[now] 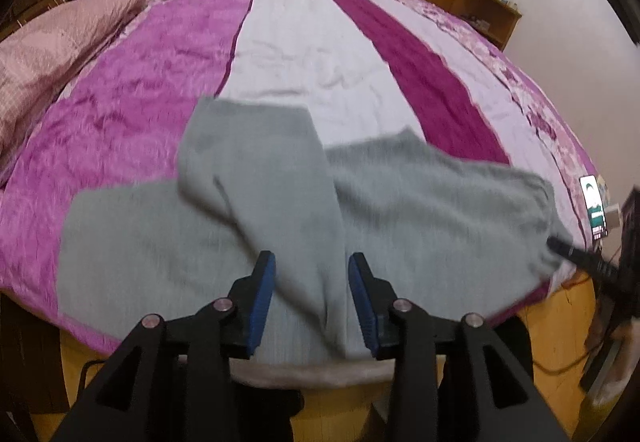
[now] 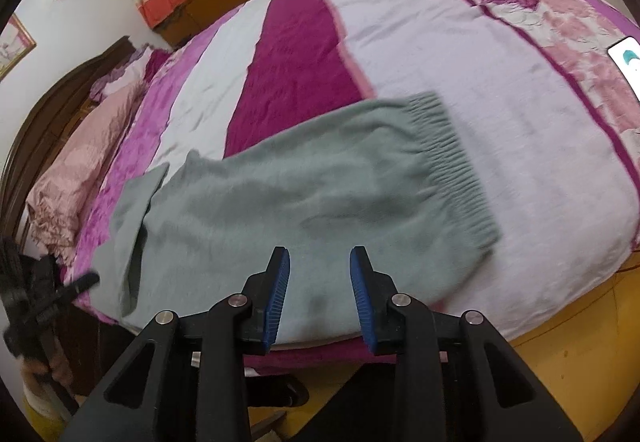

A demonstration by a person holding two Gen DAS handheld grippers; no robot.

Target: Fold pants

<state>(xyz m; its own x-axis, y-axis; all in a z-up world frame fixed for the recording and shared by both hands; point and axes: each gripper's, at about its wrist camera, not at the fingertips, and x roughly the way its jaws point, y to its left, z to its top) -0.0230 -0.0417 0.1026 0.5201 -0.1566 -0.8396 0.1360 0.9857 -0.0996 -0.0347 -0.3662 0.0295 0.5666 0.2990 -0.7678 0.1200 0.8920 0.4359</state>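
My left gripper [image 1: 311, 298] has its jaws spread wide, the blue pads [image 1: 262, 300] standing well apart at lower centre of the left wrist view. A folded-over leg of the grey pants [image 1: 256, 178] runs down between the pads, but neither pad presses on it; the tool holds nothing. My right gripper [image 2: 319, 296] is likewise spread wide at lower centre of the right wrist view, its pads clear of the fabric and gripping nothing.

The pants lie on the bed [image 1: 312, 54], near its front edge. In the left wrist view the garment spans the middle band of the frame: one part lies flat toward the lower left, one leg is folded across the centre with its end toward upper centre, and the rest extends to the right. In the right wrist view the ribbed elastic waistband [image 2: 448, 166] sits right of centre, and the body of the pants [image 2: 288, 198] runs from it toward the lower left.

The bed cover carries purple, white and magenta stripes. A pink quilt [image 1: 44, 54] lies at the upper left of the left wrist view. A lit phone [image 1: 593, 208] rests on the bed at the right edge.
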